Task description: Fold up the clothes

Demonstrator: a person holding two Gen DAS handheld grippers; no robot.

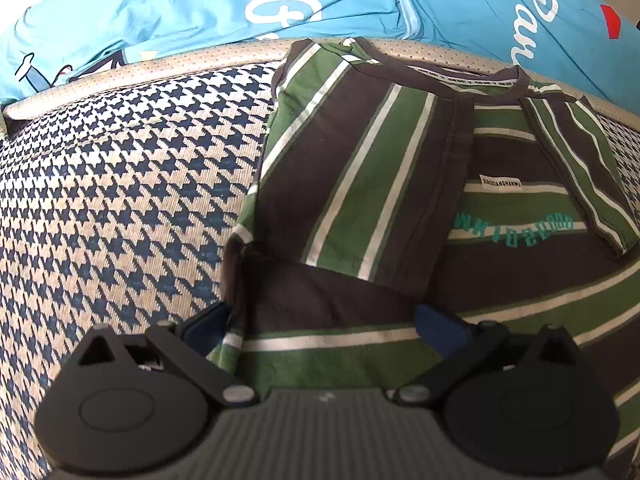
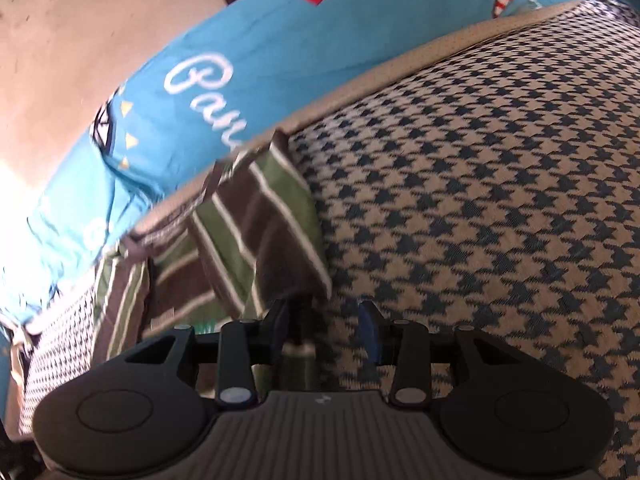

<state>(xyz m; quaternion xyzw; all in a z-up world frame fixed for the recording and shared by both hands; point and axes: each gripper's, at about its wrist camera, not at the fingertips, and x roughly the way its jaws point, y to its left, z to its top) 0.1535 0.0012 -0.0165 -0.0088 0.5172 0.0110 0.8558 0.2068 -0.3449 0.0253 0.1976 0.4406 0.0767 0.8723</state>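
My left gripper [image 1: 324,320] hangs jaws apart over the near hem of the green-and-brown striped cotton T-shirt [image 1: 384,184], collar toward the houndstooth mattress's [image 1: 120,184] far edge, while my right gripper [image 2: 325,330], jaws apart and empty, sits beside its right side.

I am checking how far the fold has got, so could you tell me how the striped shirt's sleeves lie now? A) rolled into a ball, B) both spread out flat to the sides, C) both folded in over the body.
C: on the striped shirt both sleeve panels lie turned in over the chest.
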